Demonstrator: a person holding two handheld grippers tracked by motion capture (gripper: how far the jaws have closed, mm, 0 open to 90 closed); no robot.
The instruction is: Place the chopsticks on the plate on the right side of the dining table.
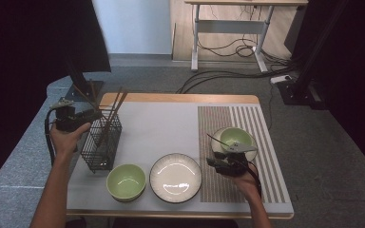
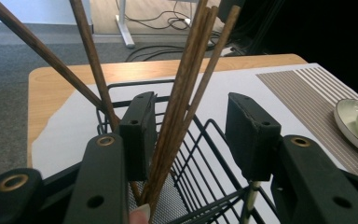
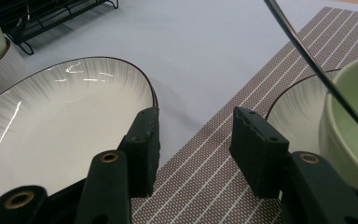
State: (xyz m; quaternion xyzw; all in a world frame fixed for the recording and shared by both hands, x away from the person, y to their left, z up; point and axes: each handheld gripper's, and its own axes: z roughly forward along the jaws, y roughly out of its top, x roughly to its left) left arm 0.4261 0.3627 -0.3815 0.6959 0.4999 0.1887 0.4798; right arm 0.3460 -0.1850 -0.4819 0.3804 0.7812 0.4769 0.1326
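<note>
A black wire basket (image 1: 102,142) stands at the table's left with several brown chopsticks (image 1: 111,111) leaning out of it. My left gripper (image 1: 92,114) is at the basket's top rim, held in a hand. In the left gripper view the left gripper (image 2: 196,135) is open, and a bundle of chopsticks (image 2: 186,88) rises between the jaws, close to the left one. My right gripper (image 1: 214,159) hovers open over the striped mat (image 3: 205,186), with nothing between its jaws (image 3: 196,135). It sits between the white plate (image 3: 65,116) and a saucer (image 3: 293,107).
A green bowl (image 1: 126,181) and the white plate (image 1: 176,176) sit near the front edge. A second green bowl (image 1: 236,137) rests on the saucer (image 1: 215,137) on the mat. A thin dark rod (image 3: 317,70) slants over that bowl. Cables and a desk lie beyond the table.
</note>
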